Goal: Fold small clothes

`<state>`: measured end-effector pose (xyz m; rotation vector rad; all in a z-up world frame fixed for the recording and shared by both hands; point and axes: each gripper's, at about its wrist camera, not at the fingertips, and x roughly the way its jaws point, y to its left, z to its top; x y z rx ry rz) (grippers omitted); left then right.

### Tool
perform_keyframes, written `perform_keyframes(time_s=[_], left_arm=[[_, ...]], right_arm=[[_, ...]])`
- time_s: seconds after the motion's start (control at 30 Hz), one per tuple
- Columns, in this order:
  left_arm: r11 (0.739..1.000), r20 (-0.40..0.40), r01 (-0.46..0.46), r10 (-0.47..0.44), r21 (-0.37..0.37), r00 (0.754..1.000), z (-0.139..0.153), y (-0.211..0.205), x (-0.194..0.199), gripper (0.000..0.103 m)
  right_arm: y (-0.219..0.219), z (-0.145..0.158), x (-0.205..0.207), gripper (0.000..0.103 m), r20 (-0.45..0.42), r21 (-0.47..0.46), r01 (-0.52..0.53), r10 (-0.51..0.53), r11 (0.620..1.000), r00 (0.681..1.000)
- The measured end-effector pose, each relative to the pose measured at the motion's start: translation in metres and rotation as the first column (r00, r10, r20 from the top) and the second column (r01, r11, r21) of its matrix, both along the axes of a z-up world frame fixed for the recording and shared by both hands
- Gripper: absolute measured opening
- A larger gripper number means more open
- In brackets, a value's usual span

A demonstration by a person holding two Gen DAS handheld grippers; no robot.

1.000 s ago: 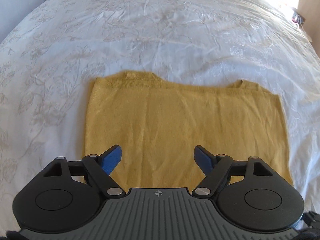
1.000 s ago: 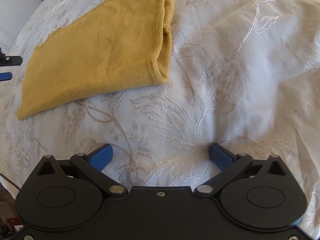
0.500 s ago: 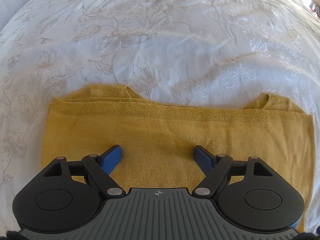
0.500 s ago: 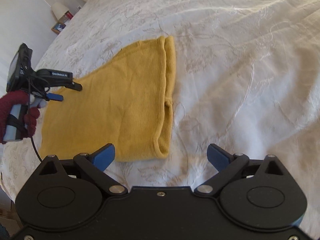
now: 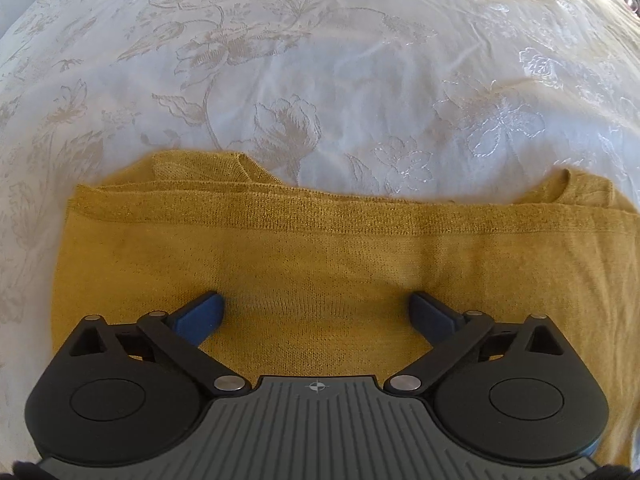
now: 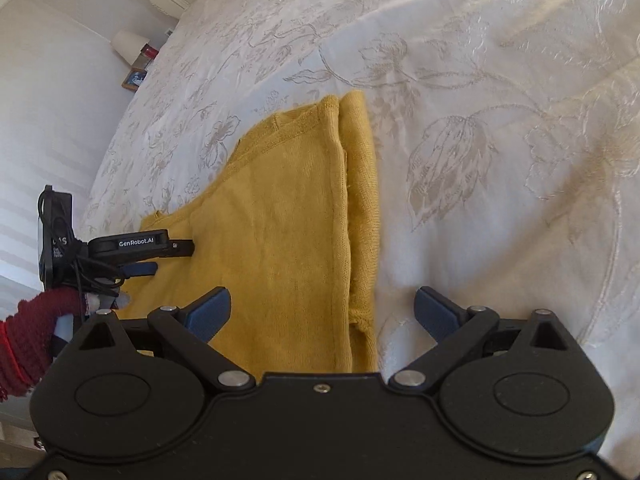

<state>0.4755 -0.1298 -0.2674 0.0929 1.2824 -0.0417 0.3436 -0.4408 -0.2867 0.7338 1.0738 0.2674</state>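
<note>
White floral bedspread (image 5: 320, 60) covers bed. Mustard knit top (image 5: 320, 248) lies folded flat on it, doubled edge toward 12 in left wrist view. Left claw (image 5: 316, 312) over top, jaws opening wide, blue pads clear of cloth. Right claw (image 6: 322, 308) wide, straddling top's folded edge, gripping nothing. Red sleeve (image 6: 24, 340) at 9.

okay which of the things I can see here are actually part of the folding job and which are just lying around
Part of the job:
- yellow knit garment, folded flat on the bedspread
- left gripper, jaws opening over the garment
- right gripper, open above its near edge

Just lying about:
- lamp
- small framed picture beside the bed
</note>
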Motion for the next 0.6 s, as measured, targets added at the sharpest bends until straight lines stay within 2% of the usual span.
perform_keyframes(time_s=[0.13,0.33,0.4,0.47,0.6], left_arm=[[1.000,0.009,-0.004,0.004,0.006,1.000,-0.002,0.003,0.001,0.103],[1.000,0.008,0.003,-0.003,0.002,1.000,-0.002,0.001,0.002,0.103],[1.000,0.012,-0.002,0.002,-0.010,1.000,0.006,0.002,0.000,0.098],[1.000,0.029,0.004,-0.004,-0.016,1.000,0.019,0.001,-0.007,0.085],[0.998,0.052,0.012,-0.008,-0.059,0.999,0.039,0.000,-0.040,0.083]], right_arm=[[0.000,-0.011,0.016,0.101,-0.007,0.103,0.010,-0.009,0.995,1.000],[0.004,-0.013,0.033,0.103,-0.008,0.136,0.006,-0.005,0.991,1.000],[0.003,-0.014,0.033,0.103,-0.009,0.141,0.009,-0.008,0.990,1.000],[0.001,-0.013,0.029,0.103,-0.001,0.143,0.003,-0.003,0.990,1.000],[0.000,-0.012,0.025,0.102,0.008,0.131,-0.007,0.006,0.991,1.000]])
